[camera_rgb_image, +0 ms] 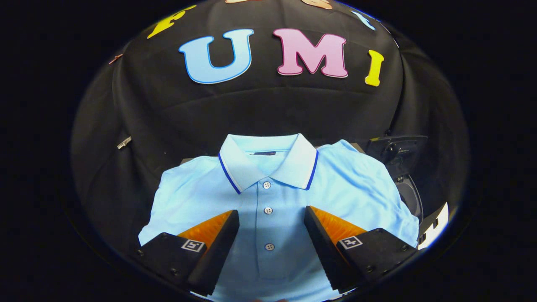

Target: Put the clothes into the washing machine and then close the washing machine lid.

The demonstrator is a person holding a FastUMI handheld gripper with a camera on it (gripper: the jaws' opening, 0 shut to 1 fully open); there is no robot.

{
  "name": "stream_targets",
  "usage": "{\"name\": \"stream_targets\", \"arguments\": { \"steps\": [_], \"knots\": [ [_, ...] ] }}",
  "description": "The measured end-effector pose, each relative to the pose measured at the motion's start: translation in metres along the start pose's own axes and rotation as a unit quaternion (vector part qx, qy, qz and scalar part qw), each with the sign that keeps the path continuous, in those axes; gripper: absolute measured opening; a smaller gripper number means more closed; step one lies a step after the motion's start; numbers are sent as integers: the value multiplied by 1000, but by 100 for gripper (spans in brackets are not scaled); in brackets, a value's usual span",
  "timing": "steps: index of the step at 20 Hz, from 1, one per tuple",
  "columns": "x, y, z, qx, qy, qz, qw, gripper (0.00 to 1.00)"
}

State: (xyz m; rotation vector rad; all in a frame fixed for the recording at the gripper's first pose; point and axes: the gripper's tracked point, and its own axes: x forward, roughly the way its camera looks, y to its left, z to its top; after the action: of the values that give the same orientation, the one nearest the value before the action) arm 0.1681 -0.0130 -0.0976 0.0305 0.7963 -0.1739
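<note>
A light blue polo shirt (268, 197) lies flat, front up, directly below and ahead of my fingers. Its white collar with a dark blue stripe points away from me, and its three-button placket runs down between the fingers. My gripper (272, 214) is open and hovers over the shirt's chest, one finger on each side of the placket, with nothing held. To the right, beyond the shirt's sleeve, a dark rounded appliance body (409, 191) shows partly; it may be the washing machine, and I cannot tell how its lid stands.
The black cloth wall rises just behind the shirt's collar. A dark mount or bracket (396, 151) sits above the appliance at the right. A small metal clip (124, 143) hangs on the cloth at the left.
</note>
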Motion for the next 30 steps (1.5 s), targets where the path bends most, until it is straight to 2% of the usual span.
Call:
{"name": "stream_targets", "arguments": {
  "steps": [5,7,9,11,13,15,18,20,27,28,30],
  "knots": [
    [1,-4,-1,-6,48,-12,999,98],
    [1,-6,-1,0,57,-13,998,87],
    [2,-9,0,-2,61,-17,998,87],
    [0,-9,-1,2,65,-14,998,65],
    [1,-12,-1,6,64,-14,998,65],
    [-1,-12,-1,9,59,-5,998,31],
    [-2,-16,-2,22,48,-2,999,31],
    [-1,-15,-1,15,37,5,999,13],
    [-7,-15,2,0,14,-2,1000,13],
    [-5,-16,0,-4,16,-8,1000,5],
    [-6,-14,2,-2,13,-9,1000,5]
  ]
}}
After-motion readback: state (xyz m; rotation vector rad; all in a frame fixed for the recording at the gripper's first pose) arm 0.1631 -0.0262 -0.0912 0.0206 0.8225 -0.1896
